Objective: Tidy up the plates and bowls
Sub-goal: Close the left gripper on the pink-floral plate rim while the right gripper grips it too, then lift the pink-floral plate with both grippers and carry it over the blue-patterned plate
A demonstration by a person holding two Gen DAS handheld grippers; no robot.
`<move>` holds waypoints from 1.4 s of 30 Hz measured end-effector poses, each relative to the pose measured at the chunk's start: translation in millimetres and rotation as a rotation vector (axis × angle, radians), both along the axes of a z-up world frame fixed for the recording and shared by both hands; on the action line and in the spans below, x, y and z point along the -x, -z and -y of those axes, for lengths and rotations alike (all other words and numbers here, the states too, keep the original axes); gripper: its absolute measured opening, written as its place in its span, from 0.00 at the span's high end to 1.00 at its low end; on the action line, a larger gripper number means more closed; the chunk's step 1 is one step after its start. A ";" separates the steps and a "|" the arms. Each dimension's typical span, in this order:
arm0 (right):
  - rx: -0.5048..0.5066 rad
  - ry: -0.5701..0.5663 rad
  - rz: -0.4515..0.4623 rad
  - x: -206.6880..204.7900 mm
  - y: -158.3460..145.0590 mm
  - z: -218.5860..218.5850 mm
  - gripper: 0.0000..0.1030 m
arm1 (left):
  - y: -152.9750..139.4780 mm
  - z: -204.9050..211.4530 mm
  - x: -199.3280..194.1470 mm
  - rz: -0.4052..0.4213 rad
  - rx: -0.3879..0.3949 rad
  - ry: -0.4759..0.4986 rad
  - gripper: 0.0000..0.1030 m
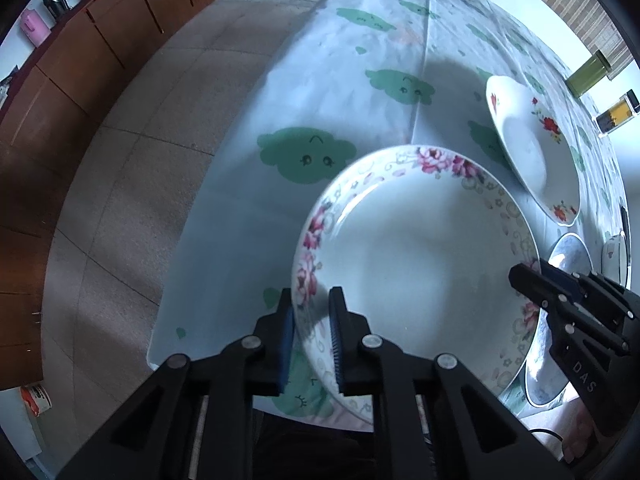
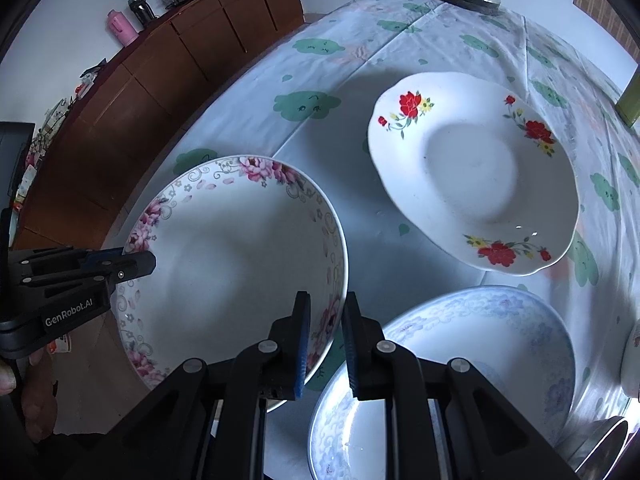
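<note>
From the left wrist camera, the left gripper (image 1: 312, 312) has its two fingers pinched on the rim of the pink-flowered plate (image 1: 416, 264), one pad outside the rim and one inside, at about eight o'clock on the plate. The right gripper (image 1: 532, 276) bites the opposite rim at about three o'clock. The plate looks tipped up off the cloud-print tablecloth (image 1: 344, 80), near the table's corner. Beyond it, toward one o'clock, lies the red-flowered plate (image 1: 528, 148); a blue-patterned plate (image 1: 568, 252) peeks out behind the right gripper.

From the right wrist camera, the right gripper (image 2: 326, 320) is closed down on the pink-flowered plate (image 2: 236, 264) at its five o'clock edge, while the left gripper (image 2: 140, 266) clamps the rim at nine o'clock. The red-flowered plate (image 2: 472, 172) sits at one o'clock, well apart, and the blue-patterned plate (image 2: 460, 368) lies just beside the held one, at four o'clock.

With two thin rim grips, I'd say the hands must rise together and keep the plate level, or it could twist free. Clearing the blue plate's edge before carrying across matters too.
</note>
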State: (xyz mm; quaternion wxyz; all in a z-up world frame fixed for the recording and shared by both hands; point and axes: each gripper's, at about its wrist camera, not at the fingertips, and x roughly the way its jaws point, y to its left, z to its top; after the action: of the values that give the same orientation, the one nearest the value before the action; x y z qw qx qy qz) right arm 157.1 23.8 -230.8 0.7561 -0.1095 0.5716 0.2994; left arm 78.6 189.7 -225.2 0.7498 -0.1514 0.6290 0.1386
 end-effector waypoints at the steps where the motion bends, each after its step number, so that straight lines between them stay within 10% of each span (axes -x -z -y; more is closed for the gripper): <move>1: -0.001 -0.002 0.003 0.5 -0.7 0.1 0.83 | -0.8 3.1 1.5 0.003 -0.006 0.002 0.87; 42: -0.058 0.037 0.070 15.4 -31.4 42.4 0.83 | -31.3 50.8 8.4 0.080 -0.062 0.051 0.87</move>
State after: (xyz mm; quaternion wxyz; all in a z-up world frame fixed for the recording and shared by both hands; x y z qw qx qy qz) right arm 141.7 -18.6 -199.4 0.7839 -0.0875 0.5378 0.2976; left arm 70.3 138.9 -193.9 0.7819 -0.1173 0.5976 0.1329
